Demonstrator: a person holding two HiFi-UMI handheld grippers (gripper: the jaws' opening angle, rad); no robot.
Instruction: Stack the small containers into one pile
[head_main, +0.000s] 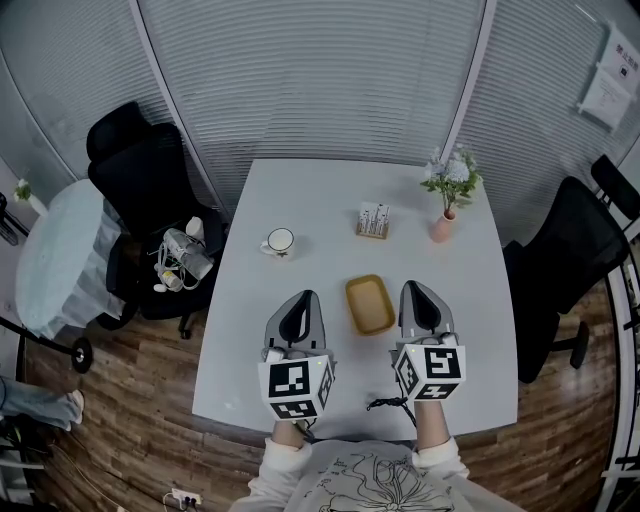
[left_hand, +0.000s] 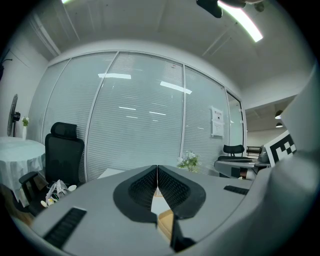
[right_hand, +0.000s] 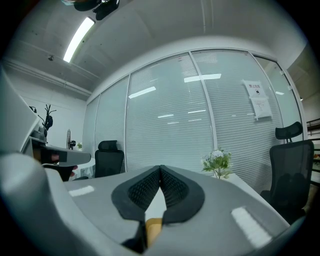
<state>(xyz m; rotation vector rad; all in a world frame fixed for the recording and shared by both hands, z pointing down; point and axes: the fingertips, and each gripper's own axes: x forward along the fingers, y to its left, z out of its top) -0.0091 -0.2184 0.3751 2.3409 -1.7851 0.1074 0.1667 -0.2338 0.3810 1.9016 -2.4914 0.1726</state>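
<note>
- Two jaws pressed together, empty: left hand-held gripper (head_main: 306, 298).
- Same closed, empty state: right hand-held gripper (head_main: 413, 288).
- One yellow container (head_main: 369, 304) between them on white worktop (head_main: 320, 200).

The yellow container (head_main: 369, 304) looks matt, the white table (head_main: 320, 210) smooth, the floor (head_main: 140, 440) glossy wood.

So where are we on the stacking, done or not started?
In hand: nothing; left gripper and right gripper are shut, empty, either side of the yellow tray. Done: can't tell whether that tray is one or a nested pile. Left: no other trays show, so possibly nothing.
</note>
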